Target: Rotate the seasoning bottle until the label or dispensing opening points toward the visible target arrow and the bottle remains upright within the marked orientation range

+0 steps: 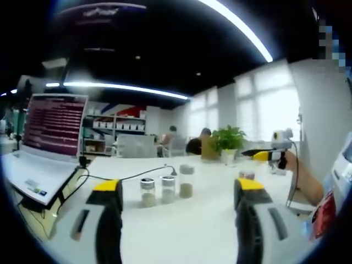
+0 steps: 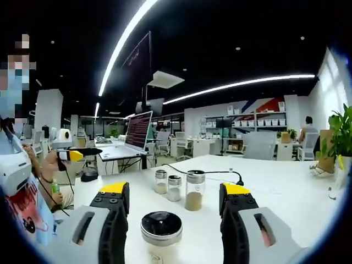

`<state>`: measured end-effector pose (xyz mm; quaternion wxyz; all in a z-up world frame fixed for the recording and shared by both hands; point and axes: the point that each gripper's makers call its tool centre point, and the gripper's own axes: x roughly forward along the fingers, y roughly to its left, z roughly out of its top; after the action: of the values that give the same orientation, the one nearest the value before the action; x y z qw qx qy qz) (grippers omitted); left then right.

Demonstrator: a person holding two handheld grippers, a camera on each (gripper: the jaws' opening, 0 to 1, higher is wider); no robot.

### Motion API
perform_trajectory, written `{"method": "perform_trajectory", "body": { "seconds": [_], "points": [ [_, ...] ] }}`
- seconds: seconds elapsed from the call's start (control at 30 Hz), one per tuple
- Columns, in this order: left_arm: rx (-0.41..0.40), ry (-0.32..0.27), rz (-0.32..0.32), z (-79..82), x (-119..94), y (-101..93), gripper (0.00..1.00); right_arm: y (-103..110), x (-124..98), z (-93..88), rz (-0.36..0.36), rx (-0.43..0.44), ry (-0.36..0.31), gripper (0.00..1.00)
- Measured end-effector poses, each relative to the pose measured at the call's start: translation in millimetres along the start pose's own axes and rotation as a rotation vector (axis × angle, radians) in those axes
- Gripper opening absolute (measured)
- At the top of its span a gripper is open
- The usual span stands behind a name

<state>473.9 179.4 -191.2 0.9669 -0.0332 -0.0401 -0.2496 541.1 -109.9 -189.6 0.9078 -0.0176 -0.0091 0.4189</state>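
Note:
Three clear seasoning bottles stand upright in a row on the white table (image 1: 187, 231): two short ones (image 1: 147, 192) (image 1: 168, 188) and a taller one (image 1: 186, 181) with brown powder. My left gripper (image 1: 179, 187) is open, short of the row, its jaws wide apart. In the right gripper view the same row shows as short bottles (image 2: 160, 181) (image 2: 174, 187) and the tall bottle (image 2: 194, 190). A fourth bottle with a dark round lid (image 2: 161, 231) stands upright close in, between the jaws of my open right gripper (image 2: 175, 190), touching neither jaw.
An open laptop (image 1: 49, 137) (image 2: 137, 132) sits at the table's far side, with a black cable (image 1: 137, 176) running toward the bottles. A potted plant (image 1: 228, 140) stands at the back. The person's hand holds the other gripper (image 1: 275, 154) (image 2: 71, 154) at each view's edge.

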Motion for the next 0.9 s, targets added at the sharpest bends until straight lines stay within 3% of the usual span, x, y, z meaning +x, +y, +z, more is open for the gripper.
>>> {"method": "perform_trajectory", "body": {
  "seconds": [0.17,0.27,0.43,0.53,0.6,0.8,0.9],
  "points": [
    [0.005,-0.001,0.009,0.9,-1.8,2.0,0.88,-2.4,0.0,1.5,0.061,-0.073,0.002,0.72],
    [0.003,-0.001,0.014,0.8,-2.6,3.5,0.88,4.9,0.6,0.8,0.173,-0.086,-0.007,0.72],
    [0.008,-0.002,0.020,0.9,-2.6,2.8,0.88,8.0,2.3,-9.3,0.288,-0.078,0.010,0.72],
    [0.005,0.004,0.025,-1.4,0.5,2.1,0.88,1.6,4.8,-15.6,0.289,-0.069,0.011,0.63],
    [0.016,0.020,0.035,-5.1,3.1,1.7,0.90,-4.1,2.9,-19.4,0.286,-0.080,0.012,0.66],
    [0.039,0.044,-0.020,-9.4,7.5,-9.1,0.92,4.9,-8.0,-17.1,0.402,-0.008,-0.078,0.67],
    [0.059,0.049,-0.029,-9.6,7.3,-12.9,0.97,-3.9,-3.4,-26.3,0.376,0.026,-0.038,0.72]
  ]
}}
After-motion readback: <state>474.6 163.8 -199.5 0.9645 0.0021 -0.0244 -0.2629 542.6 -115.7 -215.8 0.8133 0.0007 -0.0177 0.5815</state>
